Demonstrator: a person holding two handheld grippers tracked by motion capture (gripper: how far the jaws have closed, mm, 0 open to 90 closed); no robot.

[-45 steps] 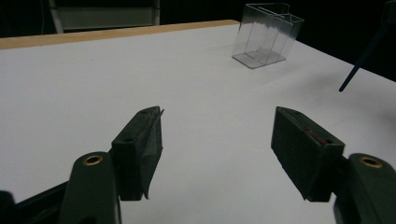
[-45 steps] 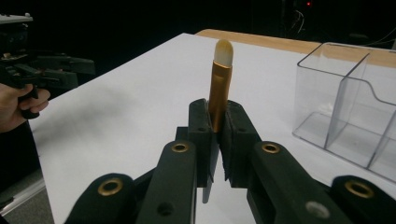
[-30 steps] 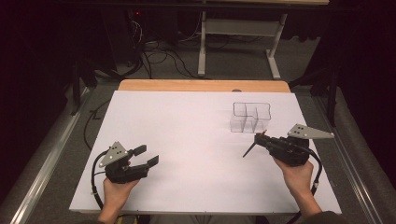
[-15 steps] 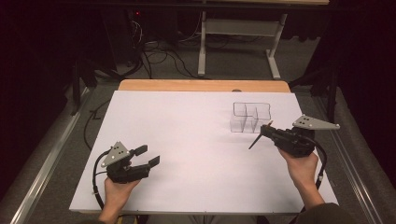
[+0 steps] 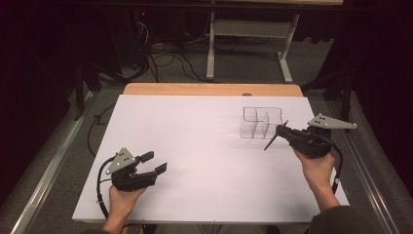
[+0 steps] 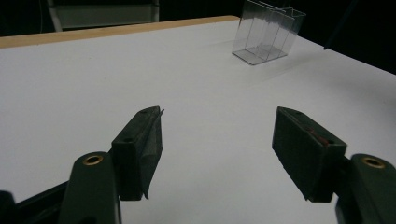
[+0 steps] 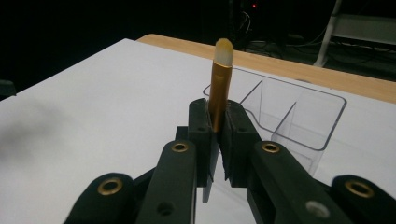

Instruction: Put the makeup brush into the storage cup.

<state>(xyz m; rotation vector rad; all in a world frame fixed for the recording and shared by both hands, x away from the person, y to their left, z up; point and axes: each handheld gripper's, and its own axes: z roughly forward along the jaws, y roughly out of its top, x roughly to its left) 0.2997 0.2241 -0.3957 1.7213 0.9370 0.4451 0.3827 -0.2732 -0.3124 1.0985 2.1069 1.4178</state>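
The white tabletop (image 5: 204,146) runs out ahead of both grippers, with a strip of bare wooden edge (image 5: 209,89) at its far side, beyond their reach. A clear plastic organiser (image 5: 261,123) with open-topped compartments stands on the white surface just ahead of the right gripper (image 5: 281,130), on its inner side; from the left gripper (image 5: 155,162) it is well apart, far ahead and off toward the right. In the right gripper view the organiser's (image 7: 299,116) dividers show just past the jaw tips, slightly to the right of them.

The left gripper sits low over the near left part of the tabletop, held in the person's left hand (image 5: 122,200). Its jaws stand apart with nothing between them; in the left gripper view only bare white surface (image 6: 215,140) lies in the gap, and the organiser (image 6: 268,32) is far ahead to the right.

The right gripper, in the person's right hand (image 5: 319,170), is clenched on a slim brush (image 5: 272,138). In the high view the dark handle slants down and toward the left from the jaws, above the tabletop and just beside the organiser's near corner. In the right gripper view the gold ferrule (image 7: 218,93) rises upright from between the closed pads, topped by a pale rounded tip (image 7: 223,49)
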